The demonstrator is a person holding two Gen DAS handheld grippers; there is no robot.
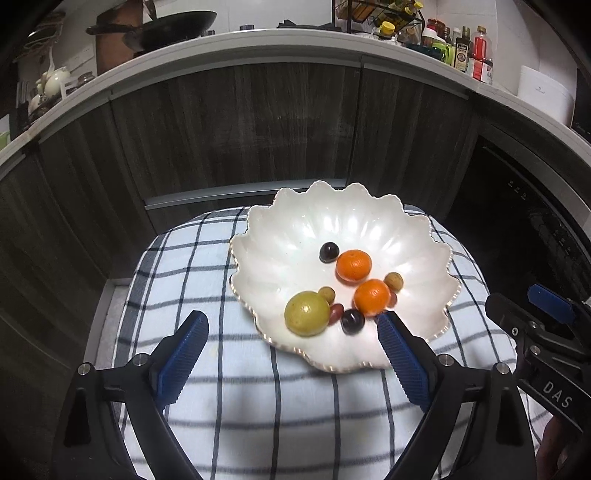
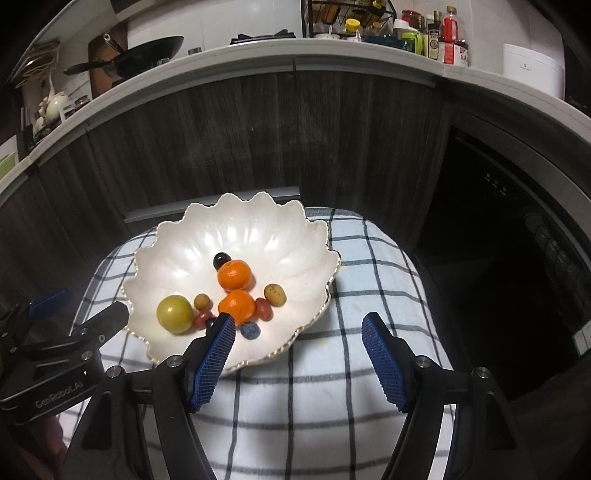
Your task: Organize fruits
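A white scalloped bowl (image 1: pixel 295 229) (image 2: pixel 177 254) stands on a checked cloth (image 1: pixel 221 406) (image 2: pixel 332 406). In it lie a yellow-green round fruit (image 1: pixel 306 313) (image 2: pixel 174 314), two mandarins (image 1: pixel 353 266) (image 1: pixel 372 296) (image 2: pixel 235 274), dark round fruits (image 1: pixel 328 252) (image 1: pixel 352 321), small tan fruits (image 1: pixel 393 281) (image 2: pixel 275 294) and small red ones (image 2: pixel 263 308). My left gripper (image 1: pixel 291 325) hovers above the bowl's near edge, wide open with nothing held. My right gripper (image 2: pixel 299 328) stands open and empty over the bowl's right rim and the cloth.
Dark wood cabinet fronts (image 1: pixel 240 129) rise behind the cloth. A white counter (image 1: pixel 258 40) above carries a black wok (image 1: pixel 173 26), a wire rack and several bottles (image 1: pixel 469 51). A dark appliance front (image 2: pixel 509 236) fills the right side.
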